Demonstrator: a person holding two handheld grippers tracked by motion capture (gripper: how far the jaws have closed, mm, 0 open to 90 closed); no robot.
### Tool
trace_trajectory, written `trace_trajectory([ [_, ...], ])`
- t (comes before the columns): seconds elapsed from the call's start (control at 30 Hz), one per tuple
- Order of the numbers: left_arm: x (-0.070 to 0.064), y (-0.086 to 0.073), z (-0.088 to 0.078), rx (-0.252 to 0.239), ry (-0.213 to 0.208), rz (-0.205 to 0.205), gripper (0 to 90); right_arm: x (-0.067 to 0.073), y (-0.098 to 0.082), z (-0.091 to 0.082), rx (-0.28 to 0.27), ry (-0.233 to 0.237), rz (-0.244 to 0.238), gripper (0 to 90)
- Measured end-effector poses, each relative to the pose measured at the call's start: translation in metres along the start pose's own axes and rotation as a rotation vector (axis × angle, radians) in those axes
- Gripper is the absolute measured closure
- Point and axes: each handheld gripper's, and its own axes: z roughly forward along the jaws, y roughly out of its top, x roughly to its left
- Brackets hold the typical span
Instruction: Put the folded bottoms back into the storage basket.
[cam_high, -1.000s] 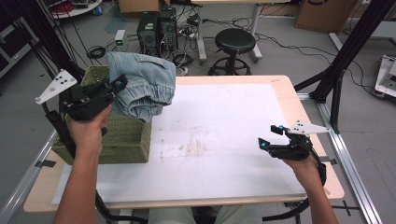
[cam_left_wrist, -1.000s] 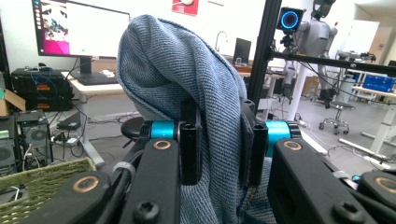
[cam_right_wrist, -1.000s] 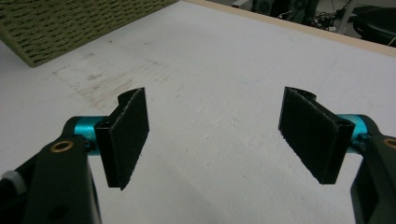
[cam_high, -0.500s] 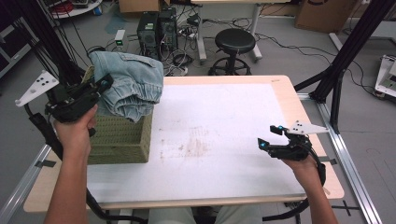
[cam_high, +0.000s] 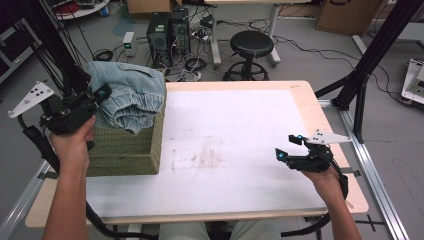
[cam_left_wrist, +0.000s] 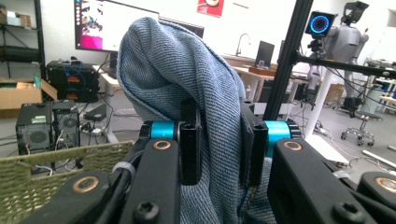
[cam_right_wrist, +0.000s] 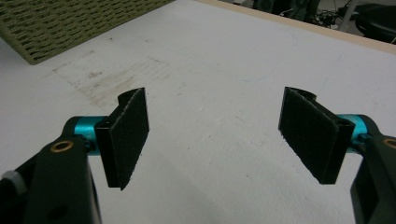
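Clamping a fold of the faded blue denim garment (cam_high: 131, 100), the left claw (cam_high: 102, 92) holds the cloth bunched over the woven olive-green basket (cam_high: 127, 150) at the bench's left edge; in the high view the denim droops over the basket's right rim and hides most of its inside (what else may lie in there cannot be made out). The left gripper view brings that grip close: the two black pads (cam_left_wrist: 189, 140) pinch a thick ridge of the denim garment (cam_left_wrist: 187, 74), which rises above the jaws and blocks much of the room behind, while a strip of the basket's woven rim (cam_left_wrist: 46, 172) is cut off at the lower left. From above, the pinch itself is too small to read.

The right claw (cam_high: 289, 147) hovers over the white bench top (cam_high: 240, 120) near its right side, well apart from the basket, jaws spread wide with nothing between them. The right gripper view confirms this, its rough black pads (cam_right_wrist: 128, 135) standing far apart over bare, faintly scuffed bench surface (cam_right_wrist: 215, 70), with only a corner of the basket (cam_right_wrist: 70, 23) showing at the top left
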Motion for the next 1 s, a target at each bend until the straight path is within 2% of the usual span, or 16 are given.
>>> trace_trajectory([
  [0.13,0.008,-0.005,-0.002,0.011,0.006,-0.017,73.8,0.0,0.0,0.001,0.004,0.001,-0.002,24.6],
  [0.27,0.015,-0.012,-0.002,0.033,0.03,-0.029,73.7,0.001,0.0,0.002,0.007,0.0,-0.004,24.6],
  [0.37,0.026,-0.021,0.0,0.052,0.041,-0.076,72.8,0.001,0.0,0.002,0.007,0.002,-0.006,24.6],
  [0.4,0.032,-0.024,0.002,0.071,0.083,-0.093,70.7,0.002,0.0,0.002,0.006,0.002,-0.005,24.7],
  [0.43,0.04,-0.03,0.004,0.098,0.197,-0.12,63.6,0.002,0.0,0.002,0.006,0.002,-0.008,24.7],
  [0.47,0.044,-0.032,0.006,0.137,0.323,-0.133,51.1,0.002,0.0,0.002,0.009,0.003,-0.004,24.7],
  [0.5,0.046,-0.033,0.007,0.156,0.391,-0.126,42.8,0.002,0.0,0.003,0.009,0.002,-0.005,24.6],
  [0.53,0.048,-0.034,0.006,0.153,0.438,-0.104,39.7,0.002,0.0,0.003,0.011,0.001,-0.006,24.7],
  [0.57,0.047,-0.034,0.006,0.142,0.455,-0.081,36.0,0.003,0.0,0.003,0.012,0.0,-0.006,24.7],
  [0.63,0.045,-0.033,0.008,0.131,0.442,-0.05,29.6,0.002,0.0,0.003,0.012,0.001,-0.006,24.6],
  [0.7,0.042,-0.033,0.01,0.118,0.42,-0.032,29.6,0.002,0.0,0.003,0.012,0.002,-0.003,24.7],
  [0.87,0.036,-0.039,0.014,0.091,0.374,-0.017,28.2,0.003,0.0,0.003,0.013,0.004,-0.01,24.7],
  [1.0,0.029,-0.046,0.016,0.068,0.318,0.002,26.4,0.003,0.001,0.002,0.012,0.005,-0.012,24.6],
])
